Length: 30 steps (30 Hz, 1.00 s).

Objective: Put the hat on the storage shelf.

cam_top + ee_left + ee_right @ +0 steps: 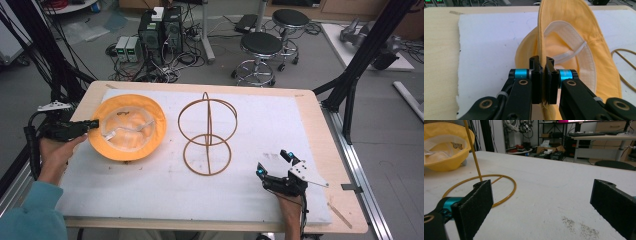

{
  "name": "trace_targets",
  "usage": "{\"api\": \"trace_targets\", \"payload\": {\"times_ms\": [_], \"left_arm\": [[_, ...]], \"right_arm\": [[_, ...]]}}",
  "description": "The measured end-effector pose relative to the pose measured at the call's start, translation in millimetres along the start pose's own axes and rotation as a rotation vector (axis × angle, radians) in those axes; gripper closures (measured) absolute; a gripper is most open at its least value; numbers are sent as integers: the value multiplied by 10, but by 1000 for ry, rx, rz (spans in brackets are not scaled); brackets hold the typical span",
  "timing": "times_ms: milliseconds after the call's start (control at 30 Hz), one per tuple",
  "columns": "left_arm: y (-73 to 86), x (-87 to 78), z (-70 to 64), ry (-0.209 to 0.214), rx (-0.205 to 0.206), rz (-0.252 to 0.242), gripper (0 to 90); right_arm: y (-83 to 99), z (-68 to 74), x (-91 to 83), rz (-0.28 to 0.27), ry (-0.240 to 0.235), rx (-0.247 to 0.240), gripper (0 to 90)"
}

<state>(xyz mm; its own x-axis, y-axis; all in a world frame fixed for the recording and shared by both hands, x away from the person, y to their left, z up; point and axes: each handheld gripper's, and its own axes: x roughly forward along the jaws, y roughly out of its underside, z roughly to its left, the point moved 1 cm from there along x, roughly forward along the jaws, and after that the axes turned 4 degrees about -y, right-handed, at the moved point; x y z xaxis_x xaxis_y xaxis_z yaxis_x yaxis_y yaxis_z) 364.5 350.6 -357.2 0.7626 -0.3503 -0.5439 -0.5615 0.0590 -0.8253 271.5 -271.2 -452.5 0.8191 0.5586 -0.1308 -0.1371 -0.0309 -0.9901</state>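
Note:
A yellow bucket hat (127, 128) lies upside down on the white mat, left of centre, its pale lining facing up. My left gripper (94, 123) is shut on the hat's left brim; in the left gripper view the yellow hat (574, 37) has its brim pinched between the two pads, midway at the left gripper (543, 65). A tan wire hat stand (207, 132) of rings and a post stands mid-table. My right gripper (273, 163) rests open near the front right, empty; in its own view the stand's base ring (499, 195) lies left of the right gripper (541, 202), with the hat (446, 147) beyond.
The white mat (260, 125) covers most of the wooden table (320, 130). Behind the table are black stools (261, 50), computer boxes and cables (160, 35) on the floor. Black frame posts (360, 60) stand at the right and left of the table.

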Motion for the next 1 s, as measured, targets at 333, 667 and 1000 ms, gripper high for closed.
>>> {"api": "trace_targets", "payload": {"times_ms": [333,667,1000], "left_arm": [[-230,-34,-37,0,36,-34,861],[-476,-86,-37,-41,94,-65,862],[-501,-43,12,-48,128,-65,862]], "right_arm": [[0,-3,-2,-3,3,2,36],[1,-5,-2,-4,-1,7,35],[2,-17,-5,-11,1,14,36]]}}
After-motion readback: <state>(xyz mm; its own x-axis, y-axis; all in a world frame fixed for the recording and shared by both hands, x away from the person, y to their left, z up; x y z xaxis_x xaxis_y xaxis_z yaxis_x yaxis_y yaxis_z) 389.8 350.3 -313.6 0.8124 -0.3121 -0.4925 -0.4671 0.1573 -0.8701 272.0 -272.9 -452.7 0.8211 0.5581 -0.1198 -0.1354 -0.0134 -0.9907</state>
